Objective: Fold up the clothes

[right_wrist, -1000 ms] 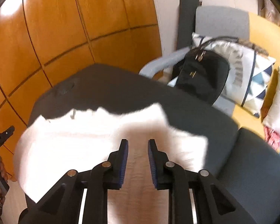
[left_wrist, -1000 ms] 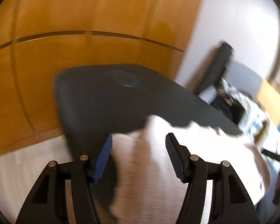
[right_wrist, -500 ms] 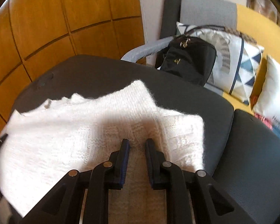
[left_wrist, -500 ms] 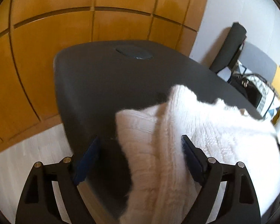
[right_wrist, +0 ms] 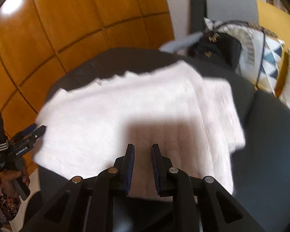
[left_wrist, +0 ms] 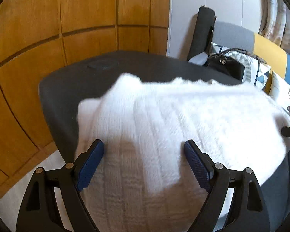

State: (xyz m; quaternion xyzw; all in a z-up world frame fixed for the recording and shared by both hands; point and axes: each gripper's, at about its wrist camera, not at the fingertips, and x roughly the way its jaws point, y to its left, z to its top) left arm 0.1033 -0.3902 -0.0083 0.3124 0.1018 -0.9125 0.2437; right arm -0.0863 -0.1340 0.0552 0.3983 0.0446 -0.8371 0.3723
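Observation:
A white knit sweater (left_wrist: 183,116) lies spread and partly folded on a dark grey upholstered seat (left_wrist: 67,81). My left gripper (left_wrist: 144,145) hovers wide open over the sweater's near left part, with nothing between its fingers. In the right wrist view the same sweater (right_wrist: 125,106) covers most of the seat (right_wrist: 125,58). My right gripper (right_wrist: 142,147) stands at its near edge, fingers narrowly apart with knit cloth between the pads. The left gripper (right_wrist: 36,129) shows at the sweater's left edge, held by a person's hand (right_wrist: 15,179).
Wooden wall panels (left_wrist: 87,19) rise behind and left of the seat. A black handbag (right_wrist: 218,46) and patterned cushions (right_wrist: 264,61) lie on a sofa at the back right. A second dark seat (right_wrist: 270,135) adjoins on the right.
The left gripper has opened wider and drawn back toward the sweater's near side. The sweater now lies flatter on the seat. The right gripper keeps the same narrow gap.

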